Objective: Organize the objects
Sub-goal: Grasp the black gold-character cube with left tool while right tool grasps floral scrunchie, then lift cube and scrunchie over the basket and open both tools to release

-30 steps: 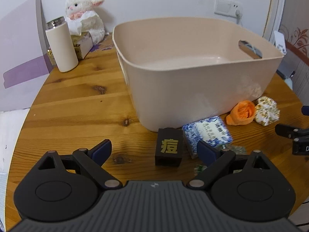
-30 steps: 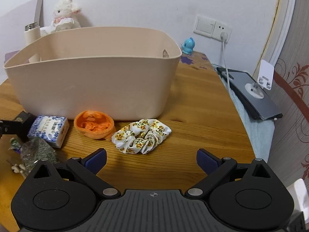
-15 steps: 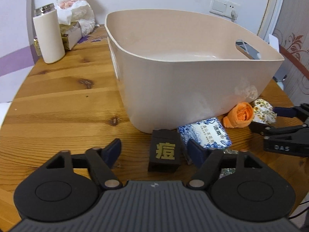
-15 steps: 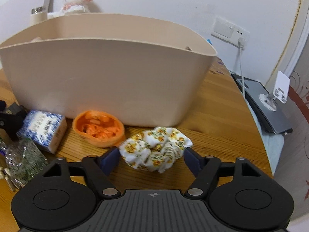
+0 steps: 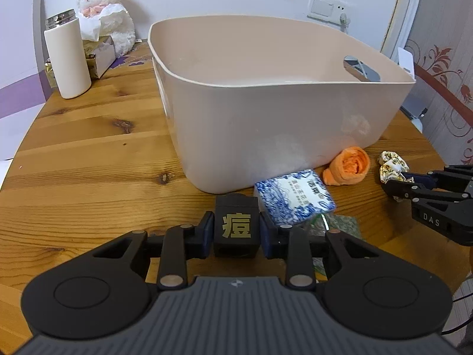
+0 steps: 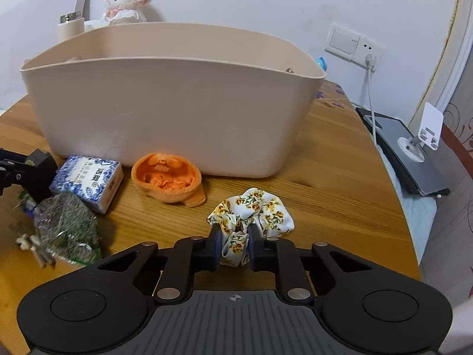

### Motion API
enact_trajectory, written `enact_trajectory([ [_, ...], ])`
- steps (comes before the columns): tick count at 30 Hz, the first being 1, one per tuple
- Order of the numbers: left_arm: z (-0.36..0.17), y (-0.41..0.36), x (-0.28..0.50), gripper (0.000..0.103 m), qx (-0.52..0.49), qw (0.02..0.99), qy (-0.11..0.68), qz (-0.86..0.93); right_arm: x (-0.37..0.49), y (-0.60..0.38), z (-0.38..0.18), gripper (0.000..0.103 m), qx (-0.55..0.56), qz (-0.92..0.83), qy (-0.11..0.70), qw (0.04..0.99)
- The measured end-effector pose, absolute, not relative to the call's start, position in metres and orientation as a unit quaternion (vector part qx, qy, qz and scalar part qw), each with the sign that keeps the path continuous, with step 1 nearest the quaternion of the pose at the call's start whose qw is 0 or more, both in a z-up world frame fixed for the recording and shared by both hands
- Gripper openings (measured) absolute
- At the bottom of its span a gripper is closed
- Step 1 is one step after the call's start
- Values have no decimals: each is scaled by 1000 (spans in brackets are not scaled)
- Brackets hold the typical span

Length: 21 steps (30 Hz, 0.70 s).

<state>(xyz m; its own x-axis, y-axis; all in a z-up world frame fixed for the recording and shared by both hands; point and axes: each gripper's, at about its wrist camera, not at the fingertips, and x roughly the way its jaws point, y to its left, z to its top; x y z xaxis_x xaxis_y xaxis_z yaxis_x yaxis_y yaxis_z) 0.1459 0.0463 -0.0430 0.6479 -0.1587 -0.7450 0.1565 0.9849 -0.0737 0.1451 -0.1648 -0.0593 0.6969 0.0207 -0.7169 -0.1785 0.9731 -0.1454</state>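
Observation:
A beige plastic tub (image 5: 266,118) stands on the wooden table (image 5: 88,148); it also shows in the right wrist view (image 6: 177,112). My left gripper (image 5: 236,230) is shut on a black box with a gold character (image 5: 236,224) in front of the tub. My right gripper (image 6: 235,245) is shut on a floral scrunchie (image 6: 254,210); the scrunchie also shows in the left wrist view (image 5: 391,162). A blue-and-white box (image 5: 295,201), an orange cloth (image 6: 167,177) and a clear packet of dried herbs (image 6: 65,227) lie by the tub's front wall.
A white flask (image 5: 68,59), a plush lamb (image 5: 106,14) and a small carton (image 5: 100,56) stand at the table's back left. A wall socket with a cable (image 6: 366,56) and a grey device with a white stand (image 6: 414,151) are at the right.
Both grippers moved forward and closed: the left on the black box, the right on the floral scrunchie. One second ago both were open and short of these objects.

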Motion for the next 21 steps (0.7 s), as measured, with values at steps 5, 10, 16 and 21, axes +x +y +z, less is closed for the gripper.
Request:
enact_trajectory([
  [5, -32, 46, 131, 34, 5, 915, 394, -87, 124, -170, -40, 17, -95, 48, 364, 925],
  [10, -16, 46, 114, 34, 8, 923, 373, -90, 102, -171, -17, 17, -92, 48, 333, 937],
  [16, 9, 46, 96, 34, 13, 936, 339, -94, 84, -167, 13, 17, -97, 52, 289, 951],
  [21, 38, 47, 87, 34, 11, 949, 300, -98, 79, -163, 39, 17, -93, 53, 255, 961],
])
